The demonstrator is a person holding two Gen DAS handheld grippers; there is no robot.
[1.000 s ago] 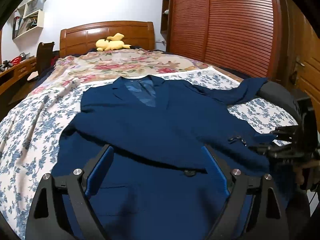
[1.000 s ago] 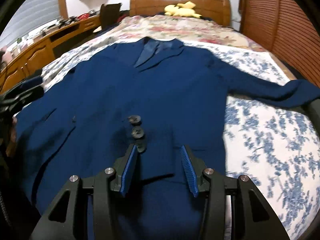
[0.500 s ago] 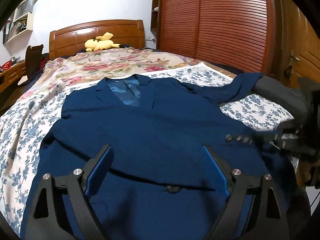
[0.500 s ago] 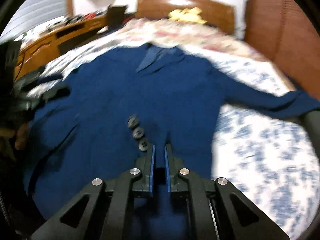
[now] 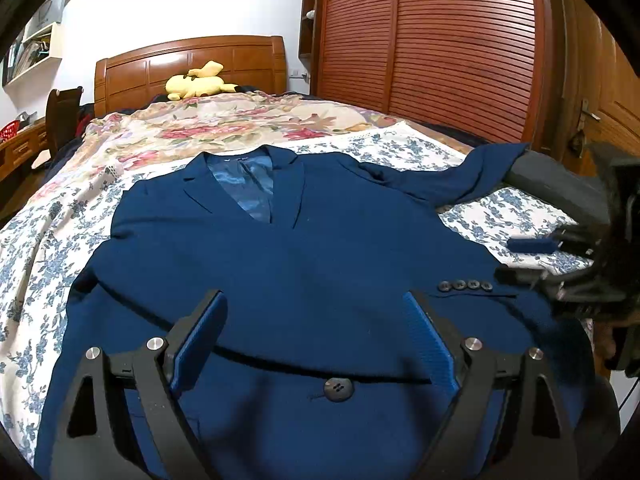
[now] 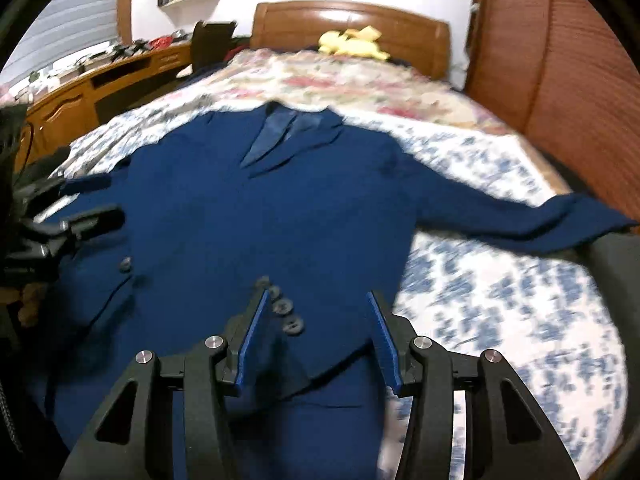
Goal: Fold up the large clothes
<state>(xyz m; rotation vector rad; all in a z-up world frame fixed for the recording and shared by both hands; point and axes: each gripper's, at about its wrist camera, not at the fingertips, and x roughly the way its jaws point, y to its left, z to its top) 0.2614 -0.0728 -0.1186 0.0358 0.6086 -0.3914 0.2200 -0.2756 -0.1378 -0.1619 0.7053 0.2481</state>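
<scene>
Blazer (image 5: 288, 264) flat, face-up on bed (image 5: 48, 248). Heavy, structured, soft-draping cloth; likely grip at cuff or hem edge. Left gripper (image 5: 316, 344) and right gripper (image 6: 316, 340) both spread wide, empty.

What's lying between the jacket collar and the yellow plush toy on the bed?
Only bedding, seen in the left wrist view: blue-flowered sheet by the jacket collar, then the rose-patterned quilt up to the plush toy.

both wrist cams sit low over the foot of the bed (image 5: 500, 208), looking toward the headboard (image 5: 192, 64); left one's further left; both share the blue jacket (image 5: 304, 264)
</scene>
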